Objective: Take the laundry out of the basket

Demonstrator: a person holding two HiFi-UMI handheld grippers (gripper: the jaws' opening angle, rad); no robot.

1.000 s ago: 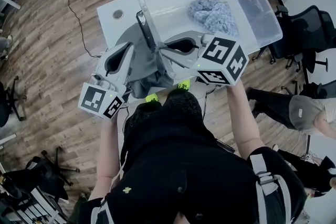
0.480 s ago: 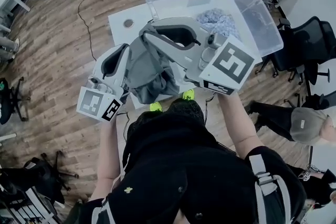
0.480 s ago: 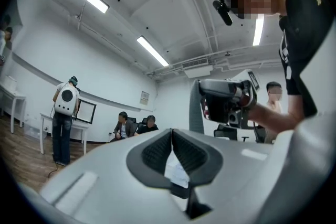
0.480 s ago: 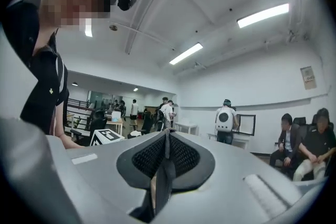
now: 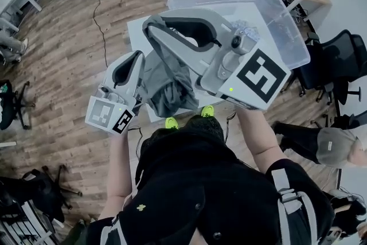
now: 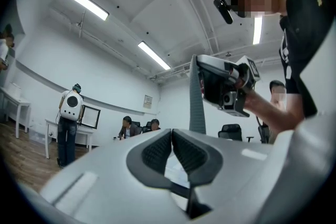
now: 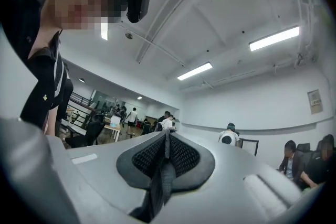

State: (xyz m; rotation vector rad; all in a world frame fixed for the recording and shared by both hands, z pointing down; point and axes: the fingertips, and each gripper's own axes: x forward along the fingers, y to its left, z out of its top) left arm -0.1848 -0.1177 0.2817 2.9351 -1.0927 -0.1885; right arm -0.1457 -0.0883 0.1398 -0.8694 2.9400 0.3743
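Note:
My right gripper (image 5: pixel 150 24) is raised high over the table, shut on one end of a grey garment (image 5: pixel 166 80) that hangs down in loose folds in front of me. In the right gripper view the grey cloth (image 7: pixel 160 181) is pinched between the pads (image 7: pixel 167 136). My left gripper (image 5: pixel 139 57) is lower, at the garment's left edge, with its pads together (image 6: pixel 171 134) and no cloth showing between them. A strip of the grey garment (image 6: pixel 197 97) rises just behind its jaws. The clear plastic basket (image 5: pixel 287 26) holds a blue-and-white patterned cloth (image 5: pixel 249 28).
The basket stands on a white table (image 5: pixel 135 31) on a wooden floor. Black office chairs (image 5: pixel 335 46) stand to the right, a seated person (image 5: pixel 330 140) at lower right, more people and small tables at the back.
My right gripper has lifted the grey garment up and away from the basket's near side, so it now hangs free. The left gripper has stayed about where it was.

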